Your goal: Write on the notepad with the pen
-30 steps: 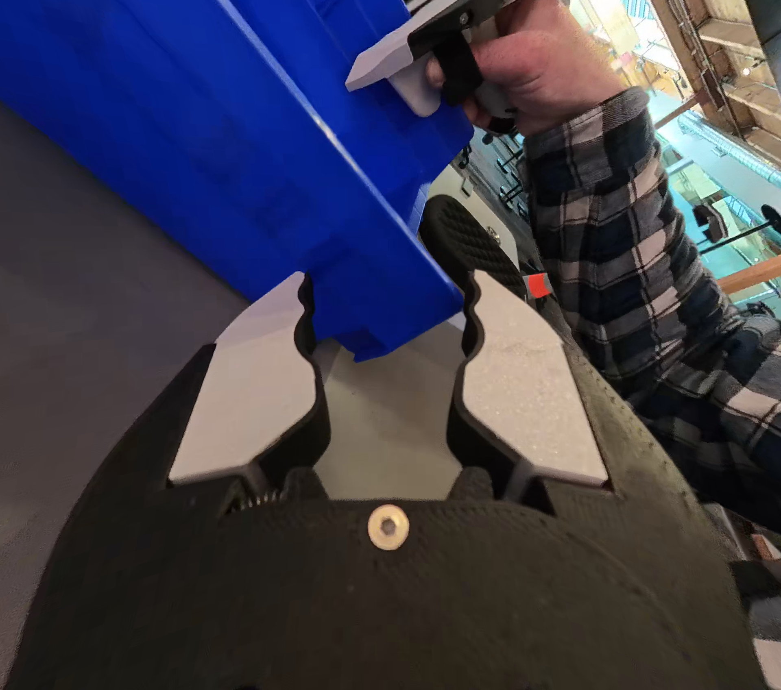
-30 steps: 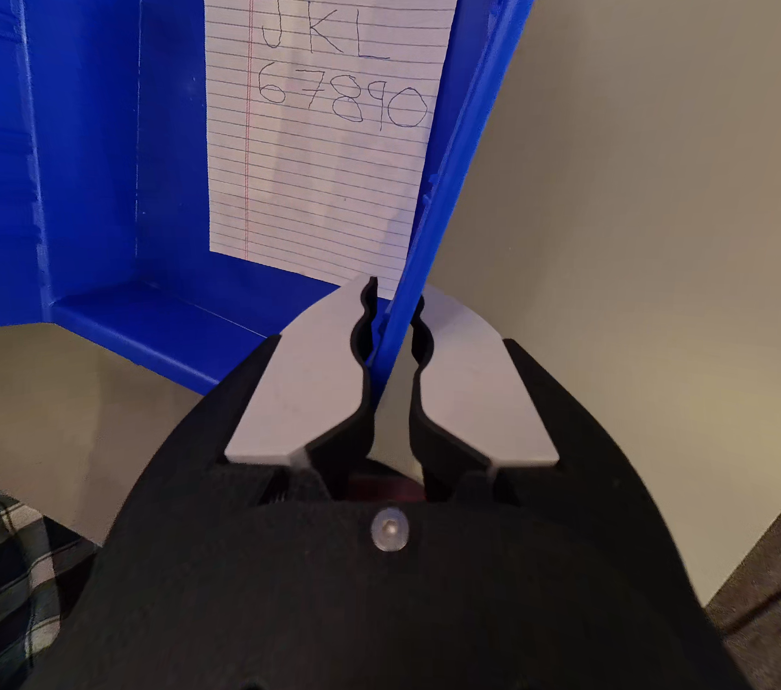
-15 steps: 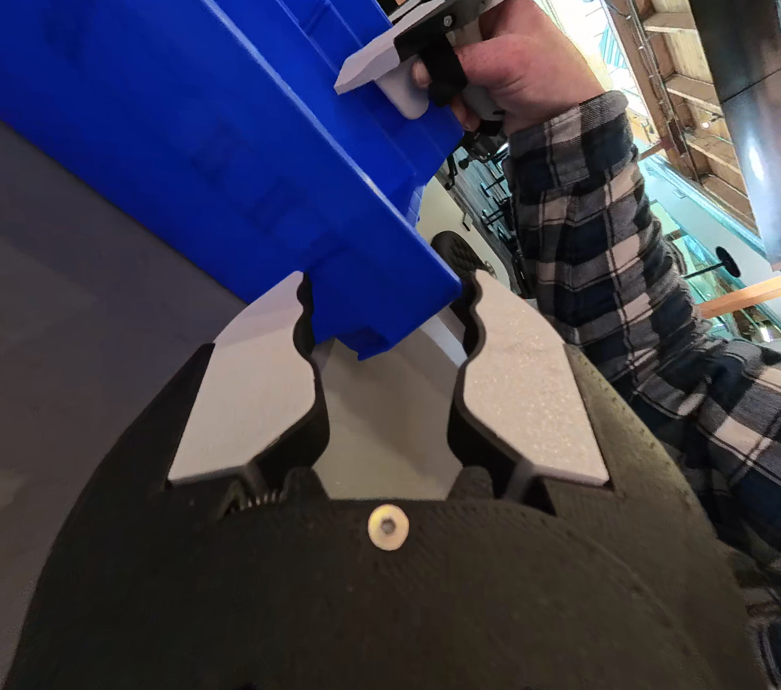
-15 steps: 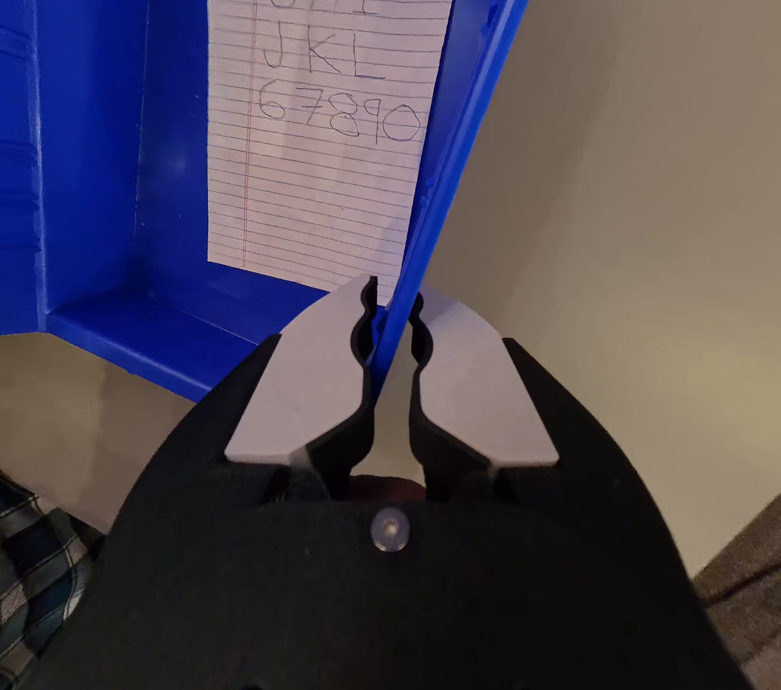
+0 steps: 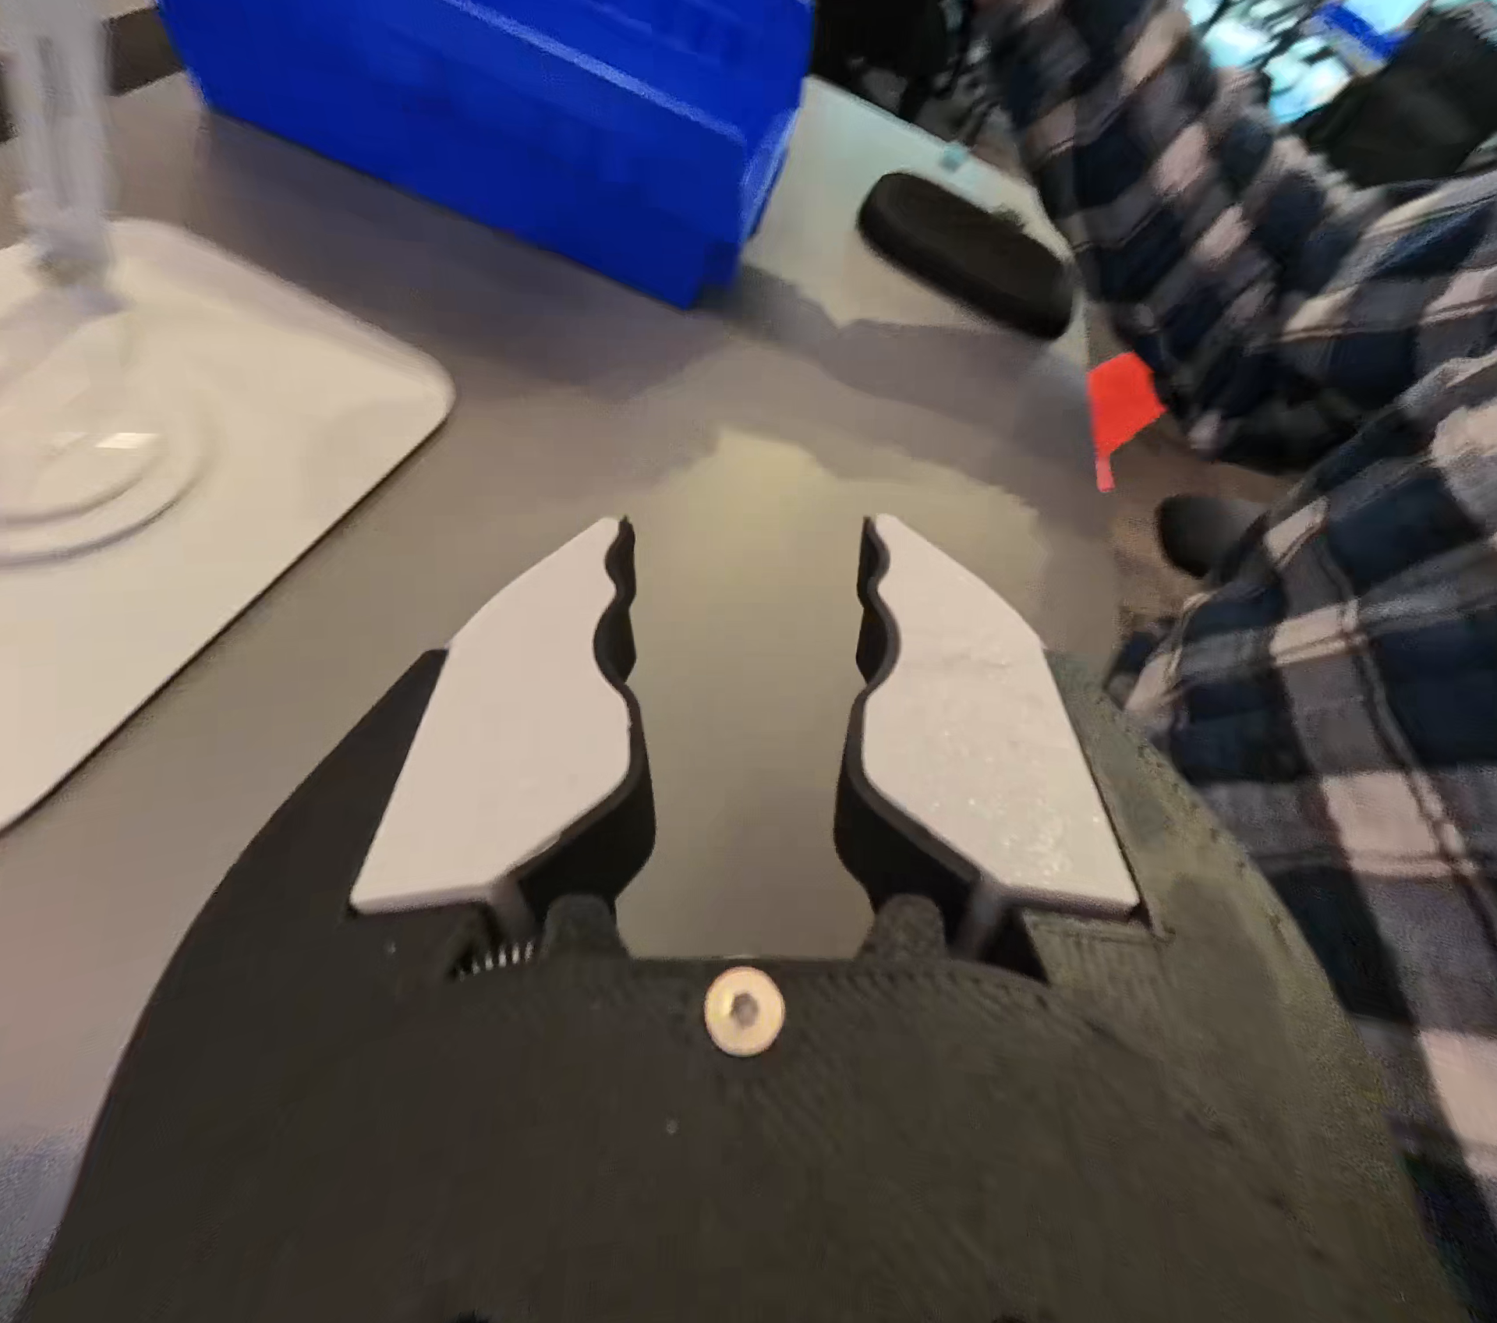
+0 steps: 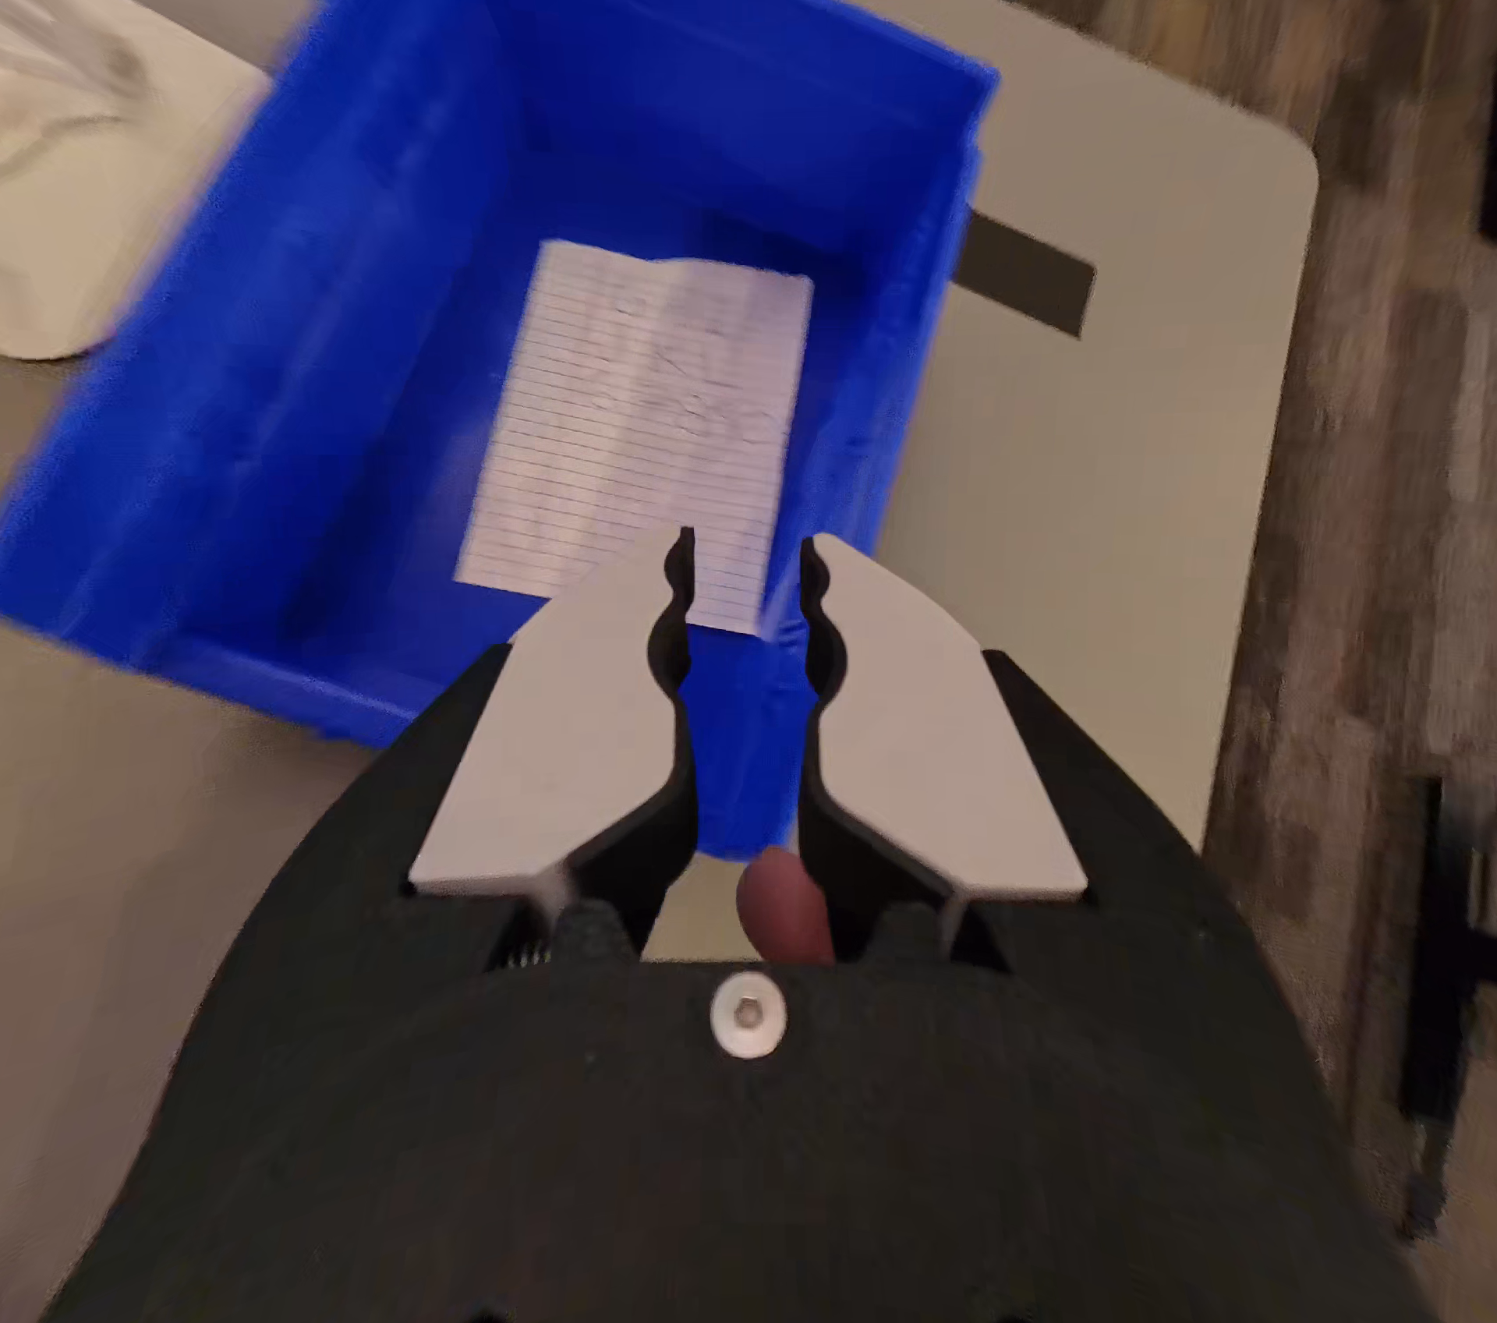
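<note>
A blue plastic bin stands flat on the grey table. A lined sheet of notepad paper with handwriting lies on its floor. My right gripper hovers above the bin's near right corner, open and empty, its pads clear of the wall. My left gripper is open and empty over bare table, with the bin farther off to the upper left. No pen shows in either view.
A white stand base lies left of the bin, also in the right wrist view. A black case, a red tag and a plaid sleeve are at the right. The table edge borders wooden floor. The tips of one gripper are about 40 cm away from the tips of the other.
The right gripper opened and let go of the bin wall. The left gripper drew away from the bin's corner. The tilted bin now rests flat. Both grippers pulled back, the left jaws narrowing a little.
</note>
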The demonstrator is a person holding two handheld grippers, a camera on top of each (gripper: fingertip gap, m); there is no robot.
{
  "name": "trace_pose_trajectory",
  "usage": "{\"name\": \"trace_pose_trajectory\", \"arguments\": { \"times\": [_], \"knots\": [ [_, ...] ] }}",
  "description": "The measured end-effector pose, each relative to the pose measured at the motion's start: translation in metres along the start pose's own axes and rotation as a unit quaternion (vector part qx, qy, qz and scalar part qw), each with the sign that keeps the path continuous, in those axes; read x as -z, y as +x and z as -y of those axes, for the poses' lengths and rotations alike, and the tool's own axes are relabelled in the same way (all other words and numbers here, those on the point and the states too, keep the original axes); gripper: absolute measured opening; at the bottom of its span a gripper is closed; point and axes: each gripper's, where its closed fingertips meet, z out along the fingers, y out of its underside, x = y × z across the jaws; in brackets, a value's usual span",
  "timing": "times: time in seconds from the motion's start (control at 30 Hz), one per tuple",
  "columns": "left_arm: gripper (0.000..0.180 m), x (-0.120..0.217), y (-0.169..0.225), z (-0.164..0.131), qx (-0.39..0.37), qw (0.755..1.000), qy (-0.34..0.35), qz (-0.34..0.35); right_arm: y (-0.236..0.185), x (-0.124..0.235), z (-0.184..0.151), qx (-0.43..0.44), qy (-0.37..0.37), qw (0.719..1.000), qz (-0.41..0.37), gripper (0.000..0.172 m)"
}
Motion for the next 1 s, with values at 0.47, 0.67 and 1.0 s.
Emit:
{"name": "trace_pose_trajectory", "arguments": {
  "times": [0.47, 0.67, 1.0],
  "knots": [
    [0.002, 0.146, -0.07, -0.065, -0.01, 0.955, -0.008, 0.297, -0.265, -0.019, -0.03, 0.064, 0.096, 0.975, 0.192, 0.0],
    [0.011, 0.214, -0.132, -0.047, 0.03, 0.91, 0.018, 0.413, -0.271, -0.047, -0.044, 0.077, 0.088, 0.978, 0.172, 0.0],
    [0.002, 0.233, -0.177, -0.063, 0.014, 0.834, -0.039, 0.55, -0.283, -0.049, -0.043, 0.128, 0.115, 0.972, 0.162, 0.0]
  ]
}}
